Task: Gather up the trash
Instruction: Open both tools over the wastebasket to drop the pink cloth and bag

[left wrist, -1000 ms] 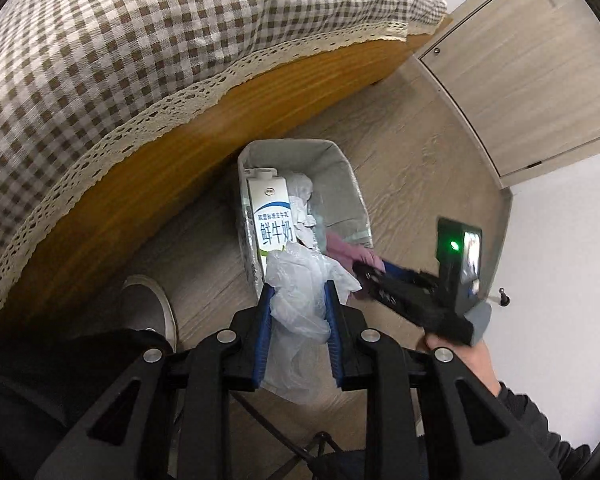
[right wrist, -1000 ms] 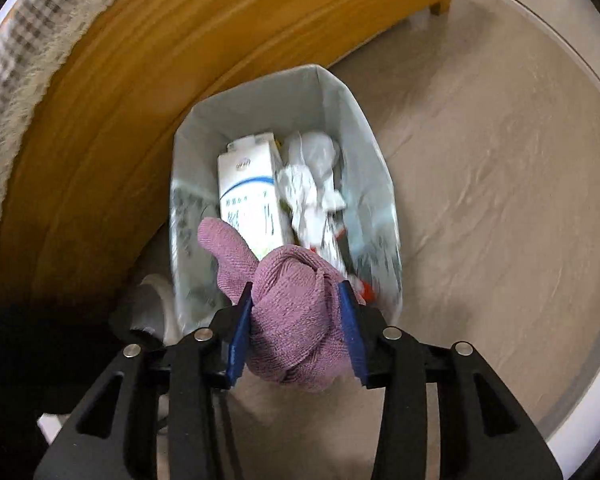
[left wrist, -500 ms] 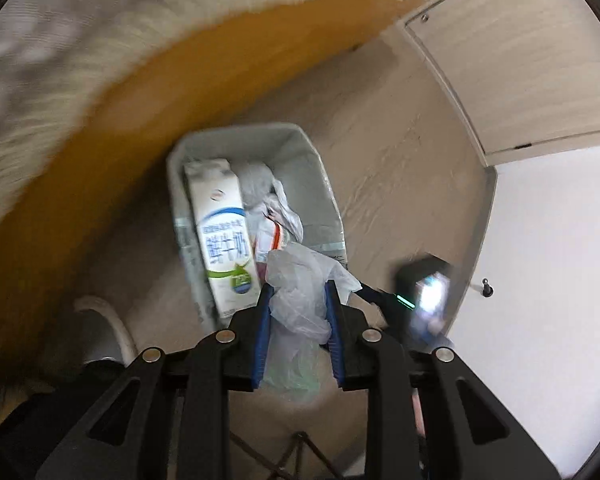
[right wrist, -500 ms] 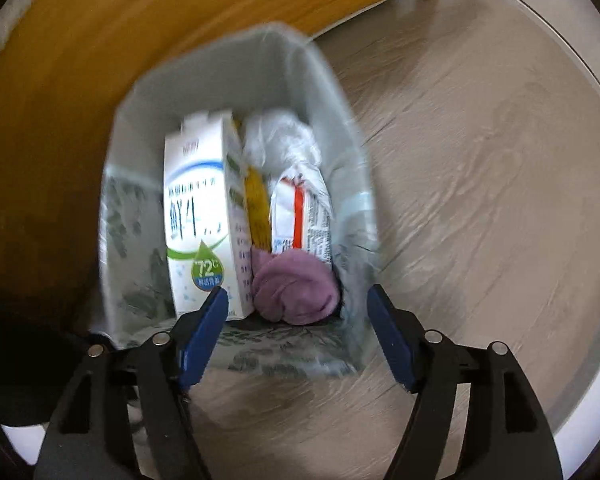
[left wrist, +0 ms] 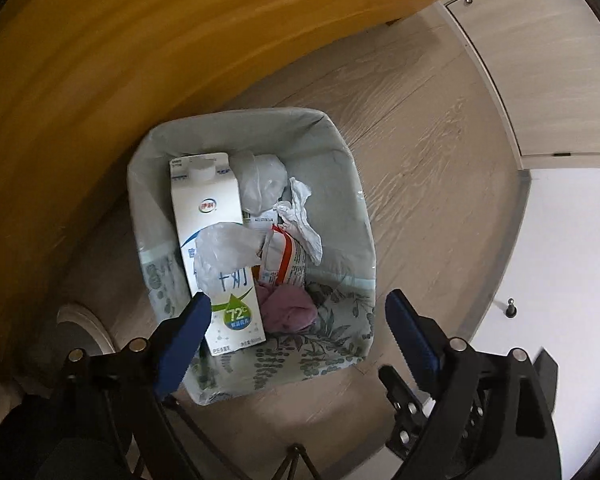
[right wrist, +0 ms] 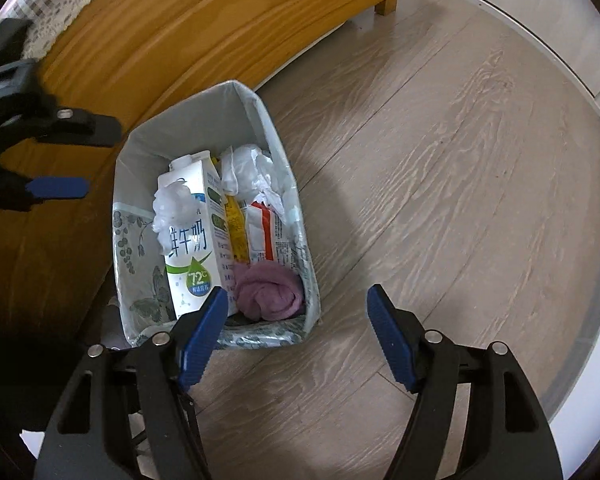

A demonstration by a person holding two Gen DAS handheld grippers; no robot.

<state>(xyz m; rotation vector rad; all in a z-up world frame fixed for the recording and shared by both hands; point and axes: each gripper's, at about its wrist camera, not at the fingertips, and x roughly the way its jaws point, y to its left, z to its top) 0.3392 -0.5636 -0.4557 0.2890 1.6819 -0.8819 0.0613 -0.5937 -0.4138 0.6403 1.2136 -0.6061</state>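
Observation:
A lined trash bin [left wrist: 342, 152] [right wrist: 192, 120] stands on the floor by the bed frame. Inside lie a white milk carton [left wrist: 210, 200] [right wrist: 192, 240], a purple cloth [left wrist: 286, 312] [right wrist: 266, 292], a red-and-white wrapper [left wrist: 286, 260] [right wrist: 264, 232] and crumpled tissues [left wrist: 300, 216]. A clear plastic bag [left wrist: 224, 256] [right wrist: 174, 208] lies on or just over the carton. My left gripper [left wrist: 298, 328] is open and empty above the bin; it also shows in the right wrist view [right wrist: 60, 156]. My right gripper [right wrist: 296, 324] is open and empty at the bin's near edge.
The orange wooden bed frame [left wrist: 140, 60] [right wrist: 220, 28] runs along the left, with its leg [right wrist: 386, 4] at the back. Wood-look floor [right wrist: 440, 200] spreads to the right. A cabinet door [left wrist: 540, 60] and a white wall stand at the right. A shoe [left wrist: 84, 328] is left of the bin.
My right gripper opened first and dropped the purple cloth into the bin. My left gripper then moved over the bin and opened, letting go of the plastic bag onto the carton.

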